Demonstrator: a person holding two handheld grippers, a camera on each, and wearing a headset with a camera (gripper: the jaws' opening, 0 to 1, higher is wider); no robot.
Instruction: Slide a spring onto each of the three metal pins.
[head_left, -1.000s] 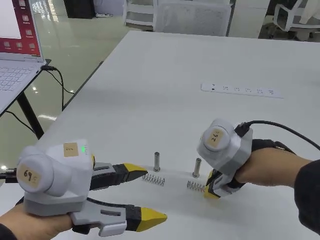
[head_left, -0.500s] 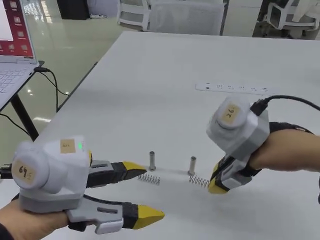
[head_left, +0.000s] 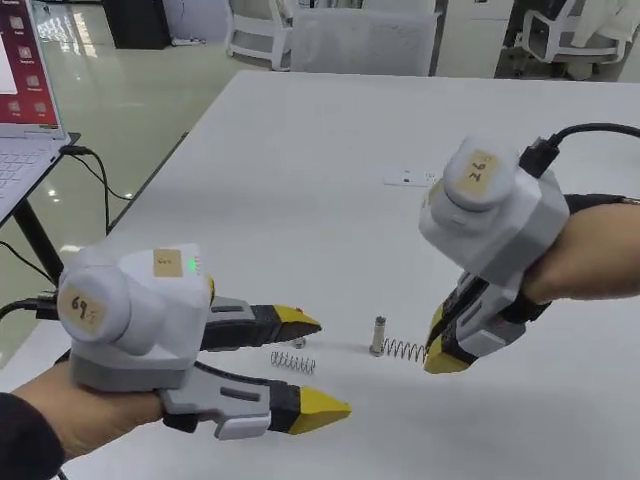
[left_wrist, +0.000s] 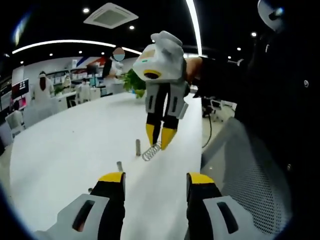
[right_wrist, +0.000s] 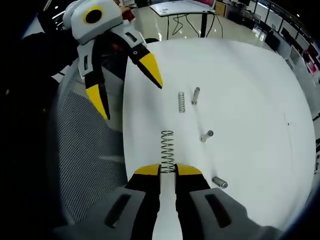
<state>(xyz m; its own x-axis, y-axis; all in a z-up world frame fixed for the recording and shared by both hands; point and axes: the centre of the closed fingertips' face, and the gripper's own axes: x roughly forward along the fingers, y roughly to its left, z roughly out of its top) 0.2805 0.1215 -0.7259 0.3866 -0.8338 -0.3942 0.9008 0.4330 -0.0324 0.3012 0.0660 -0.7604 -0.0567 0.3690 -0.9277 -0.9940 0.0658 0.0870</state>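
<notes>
The right tongs (head_left: 437, 358) pinch one end of a spring (head_left: 403, 349); the left tongs (head_left: 333, 365) gape empty. Raise the free end, seemingly just beside a pin (head_left: 378, 335), and align coil with pin before lowering.

Three metal pins (right_wrist: 196, 93) (right_wrist: 207, 135) (right_wrist: 219, 182), two springs (right_wrist: 167, 147) (right_wrist: 181, 101), and two claws: left claw (head_left: 325, 365) and right claw (head_left: 440, 355). One power strip (head_left: 408, 180) and one laptop (head_left: 25, 150) as well.

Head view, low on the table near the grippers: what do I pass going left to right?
left gripper → upright pin → held spring → right gripper. The loose spring lies between the left gripper's open jaws in this picture, so it is left out.
</notes>
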